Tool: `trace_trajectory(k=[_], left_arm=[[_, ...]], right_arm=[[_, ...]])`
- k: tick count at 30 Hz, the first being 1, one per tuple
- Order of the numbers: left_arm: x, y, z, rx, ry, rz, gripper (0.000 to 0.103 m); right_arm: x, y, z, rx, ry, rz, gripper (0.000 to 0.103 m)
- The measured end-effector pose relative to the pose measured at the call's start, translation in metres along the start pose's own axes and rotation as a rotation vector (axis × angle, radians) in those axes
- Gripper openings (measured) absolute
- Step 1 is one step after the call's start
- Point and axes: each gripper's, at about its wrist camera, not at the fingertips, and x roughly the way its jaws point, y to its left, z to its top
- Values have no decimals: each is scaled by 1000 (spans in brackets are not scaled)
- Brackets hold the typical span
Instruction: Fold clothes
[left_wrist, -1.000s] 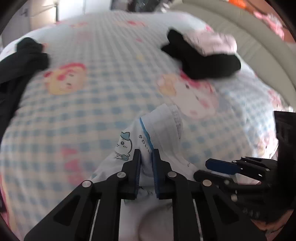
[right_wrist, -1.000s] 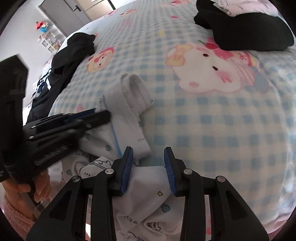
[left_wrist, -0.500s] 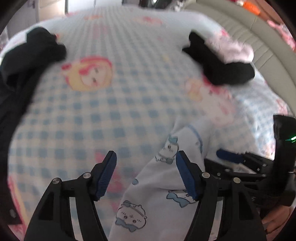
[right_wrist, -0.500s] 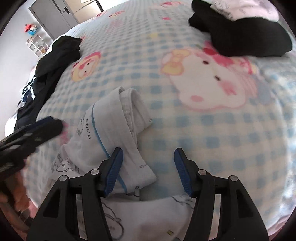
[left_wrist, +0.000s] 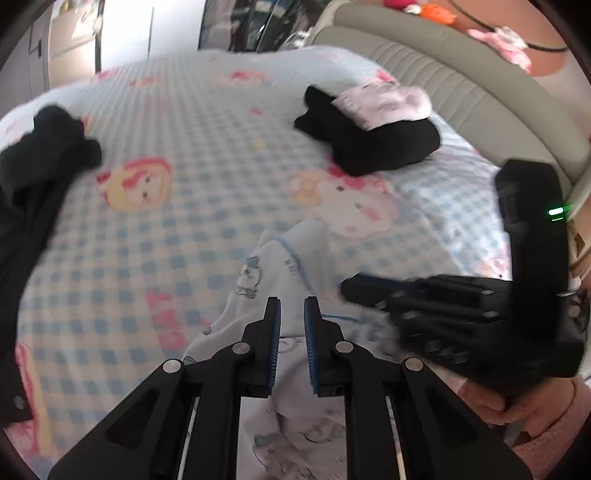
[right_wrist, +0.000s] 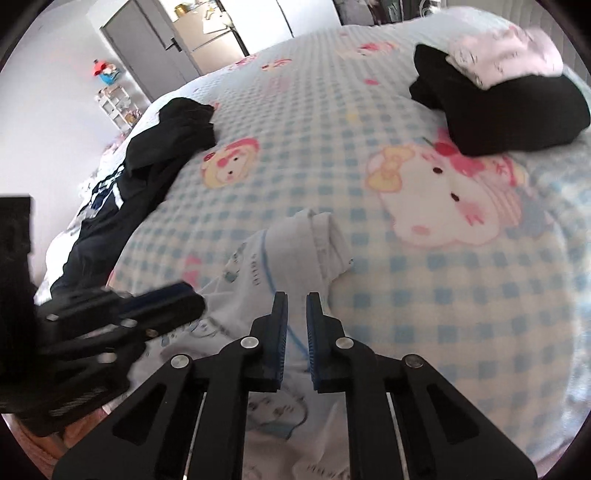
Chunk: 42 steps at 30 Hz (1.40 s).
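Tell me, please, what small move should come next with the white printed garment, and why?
Probably lift both grippers together. The left gripper and right gripper are closing, each with the white printed garment between its jaws, and it lies bunched at the near edge of the checked bedspread.

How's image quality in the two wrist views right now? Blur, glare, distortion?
Left wrist view: fisheye bends the bed; motion blur smears the white printed garment and the right gripper; bright wash at the headboard. Right wrist view: sharper on the blanket; left gripper blurred; pink folded garment overexposed.
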Motion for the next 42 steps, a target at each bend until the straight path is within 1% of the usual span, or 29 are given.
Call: trace_trajectory(k=[2,4,5,7,8,9,10,11,12,14,15,17,18,20,21,22,23,25,26,27,30,32,34,37,39,40,42], left_arm=[[-5,-7,-1,20,4,-2,14],[1,-7,-6,40,20,40,14],[6,-3,-9,30,33,65,14],[11,12,-13,-28,47,93,15],[12,19,-14,-56,50,105,18],[13,25,-15,-73,46,121,22],[12,30,-15,-88,34,136,35],[11,35,-15,-101,18,140,52],[11,40,-14,-114,11,134,56],[18,49,-8,-131,28,135,57],[24,50,-6,-127,46,136,57],[42,50,-4,-108,104,118,56],[50,49,-6,-105,135,99,55],[63,49,-13,-120,184,54,43],[64,47,-18,-120,189,45,29],[64,44,-22,-113,184,51,22],[62,41,-25,-102,173,57,17],[55,37,-30,-91,147,59,14],[50,36,-30,-94,129,62,13],[44,36,-31,-98,111,63,12],[24,33,-27,-101,60,46,11],[9,25,-26,-69,31,29,10],[0,14,-27,-29,22,-4,10],[5,6,-33,3,60,9,10],[14,12,-39,-26,94,17,11],[15,16,-41,-51,95,16,11],[10,25,-39,-98,64,30,13]], right_arm=[[-1,1,-3,5,22,9,10],[4,1,-8,28,44,23,18],[9,1,-10,37,63,19,25],[17,-1,-11,38,80,-3,27],[18,-1,-10,38,81,-19,31],[19,-1,-9,37,81,-35,38],[18,-2,-8,38,78,-50,43],[18,-3,-7,41,72,-67,55],[18,-4,-5,44,67,-83,64],[21,-8,-1,53,67,-106,71],[24,-10,1,60,74,-111,71],[35,-12,2,75,108,-81,71],[40,-13,2,79,125,-62,65],[48,-14,-2,74,144,-56,58],[50,-14,-5,68,146,-52,55],[51,-14,-7,60,141,-37,52],[50,-13,-9,54,141,-26,44],[49,-10,-12,40,135,-30,33],[46,-9,-12,38,128,-31,26],[44,-9,-12,37,120,-31,21],[29,-10,-12,55,75,-36,16],[15,-11,-12,58,37,-54,15],[6,-12,-14,59,29,-57,14],[-1,-12,-15,64,44,-33,16],[-3,-12,-16,70,57,-12,19],[-4,-13,-16,74,58,-5,19],[-6,-16,-17,79,50,-20,24]])
